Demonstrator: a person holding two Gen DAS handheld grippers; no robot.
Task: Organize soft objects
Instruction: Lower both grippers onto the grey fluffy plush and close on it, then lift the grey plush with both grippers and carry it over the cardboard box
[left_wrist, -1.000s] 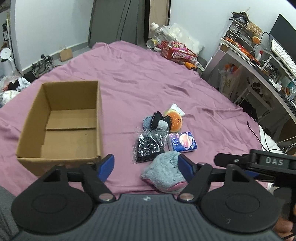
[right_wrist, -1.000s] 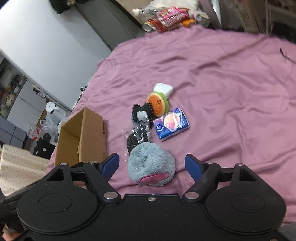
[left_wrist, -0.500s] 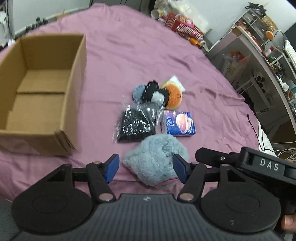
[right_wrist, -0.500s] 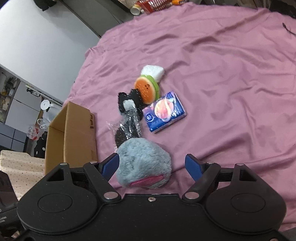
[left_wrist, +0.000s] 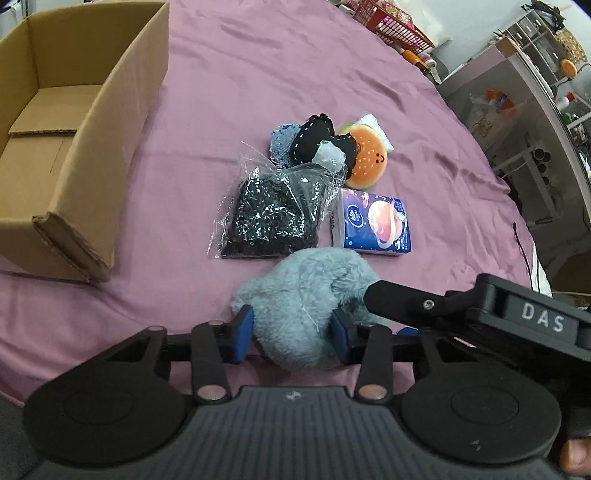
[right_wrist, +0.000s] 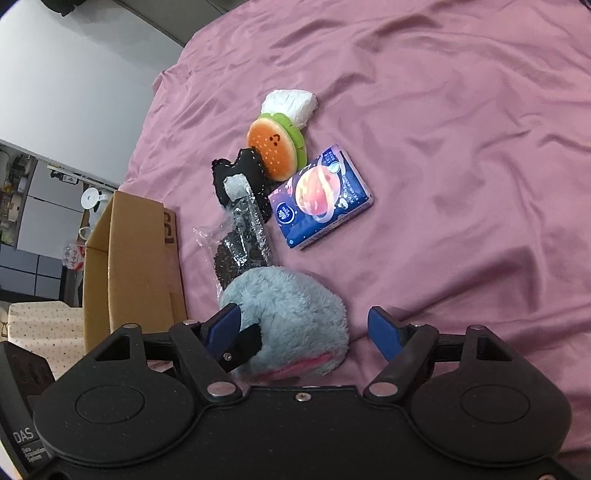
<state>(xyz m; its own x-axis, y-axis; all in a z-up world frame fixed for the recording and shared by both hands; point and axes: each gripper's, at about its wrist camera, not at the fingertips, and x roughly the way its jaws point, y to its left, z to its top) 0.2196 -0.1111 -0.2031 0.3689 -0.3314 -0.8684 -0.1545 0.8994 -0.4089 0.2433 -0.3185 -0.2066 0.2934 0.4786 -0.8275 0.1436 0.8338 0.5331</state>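
A wrinkled mauve bedsheet (left_wrist: 258, 66) is covering the bed; a cluttered shelving unit (left_wrist: 535, 92) is standing beside a white wall (right_wrist: 74, 74).

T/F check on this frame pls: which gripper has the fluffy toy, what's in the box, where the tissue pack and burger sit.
1. The left gripper is shut on the grey plush toy. True.
2. The right gripper is shut. False: its fingers stand wide apart, one on each side of the toy.
3. The cardboard box already holds a toy. False: the inside that shows is bare.
4. The blue tissue pack lies on the purple sheet, beside the bagged black item. True.
5. The burger plush is inside the box. False: it lies on the sheet.
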